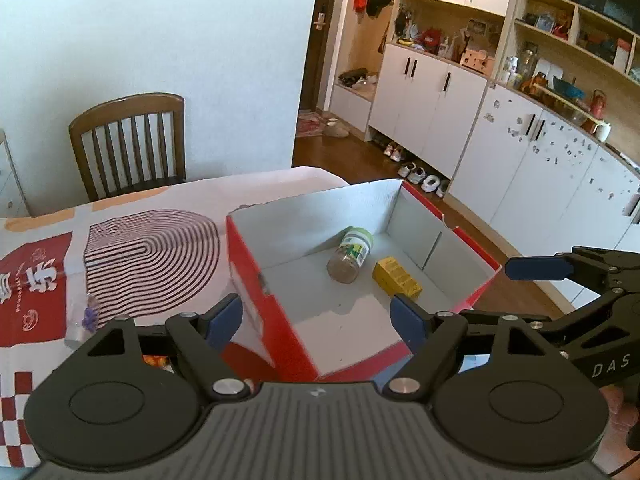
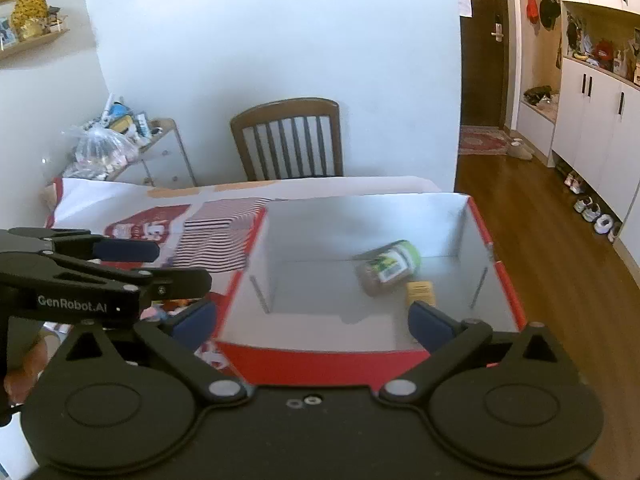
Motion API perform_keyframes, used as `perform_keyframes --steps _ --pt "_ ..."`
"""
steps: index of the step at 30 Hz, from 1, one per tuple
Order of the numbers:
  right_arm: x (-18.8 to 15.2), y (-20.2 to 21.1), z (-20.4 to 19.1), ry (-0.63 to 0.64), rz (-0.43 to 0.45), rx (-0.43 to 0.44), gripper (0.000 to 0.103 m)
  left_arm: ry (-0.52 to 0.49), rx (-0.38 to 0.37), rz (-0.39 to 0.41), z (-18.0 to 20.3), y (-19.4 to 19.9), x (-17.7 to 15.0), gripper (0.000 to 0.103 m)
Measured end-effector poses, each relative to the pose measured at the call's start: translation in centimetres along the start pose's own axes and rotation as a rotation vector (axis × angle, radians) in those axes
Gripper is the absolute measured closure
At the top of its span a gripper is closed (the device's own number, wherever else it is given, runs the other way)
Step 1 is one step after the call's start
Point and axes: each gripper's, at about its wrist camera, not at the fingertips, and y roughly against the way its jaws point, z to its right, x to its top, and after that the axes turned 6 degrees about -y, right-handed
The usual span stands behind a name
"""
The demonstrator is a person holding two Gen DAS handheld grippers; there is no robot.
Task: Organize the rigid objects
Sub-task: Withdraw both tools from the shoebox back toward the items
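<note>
- Your left gripper (image 1: 318, 318) is spread wide with nothing between its blue pads; it hangs over the near left corner of the cardboard box (image 1: 256, 280), one pad outside the red wall and the other above the box floor.
- Your right gripper (image 2: 314, 320) is likewise released and empty, poised above the near red rim of the same box, its pads straddling most of the opening.
- Inside the box, a glass jar (image 1: 350, 254) with a green lid lies on its side near the far wall, and a small yellow carton (image 1: 397, 277) lies just beside it, toward the right wall. I judge these two already sorted.
- Outside the box, on the desk (image 1: 36, 292) to your left, a small clear container (image 1: 82, 322) with purple bits stands near the left pad, and something orange shows just under the left gripper, too hidden to name.
- Risks, as I judge them:
  - The jar rests on its round side, so a nudge from anything dropped in could set it rolling into the carton.
  - The box sits at the desk's right edge, over the wooden floor; pushing on its wall with a lowered pad could slide it off.
  - Both grippers crowd one opening, so reaching in together invites a clash.
  - The clear container looks light and may tip if a pad meets it off-centre.
</note>
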Motion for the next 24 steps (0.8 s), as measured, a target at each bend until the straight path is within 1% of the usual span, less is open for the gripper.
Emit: perform_keyframes --steps 2,5,7,8,9,12,17,21,24 --pt "-0.4 0.2 -1.2 0.001 0.001 0.006 0.0 0.003 -0.006 0.008 -1.0 1.0 -0.7 0.021" --pt "-1.2 0.2 -3.0 0.007 -0.001 0.007 0.0 0.009 -0.011 0.017 -2.8 2.4 -1.7 0.016" --pt "-1.8 0.0 -4.1 0.002 -0.006 0.012 0.0 0.019 -0.019 0.027 -4.0 3.4 -2.4 0.011" --pt "-2.0 -0.1 -4.7 0.0 -0.009 0.011 0.0 0.025 -0.019 0.031 -4.7 3.9 -2.7 0.005" --pt "-2.3 -0.3 -5.3 -0.002 -0.012 0.01 0.0 0.026 -0.016 0.033 -5.3 4.3 -3.1 0.001" --pt "-3.1 -0.8 -6.9 -0.007 -0.023 0.011 0.0 0.032 -0.014 0.041 -7.2 5.3 -4.4 0.001" --pt "-4.5 -1.7 -9.7 0.005 -0.044 0.018 0.0 0.054 0.029 0.003 -10.5 5.7 -7.2 0.0" --pt "-5.6 -2.8 -11.8 0.005 -0.072 0.02 0.0 0.072 0.047 -0.029 -12.9 6.0 -10.0 0.0" --pt "-6.4 -3.8 -13.1 -0.003 -0.094 0.021 0.0 0.059 0.08 -0.051 -14.1 6.0 -11.8 0.0"
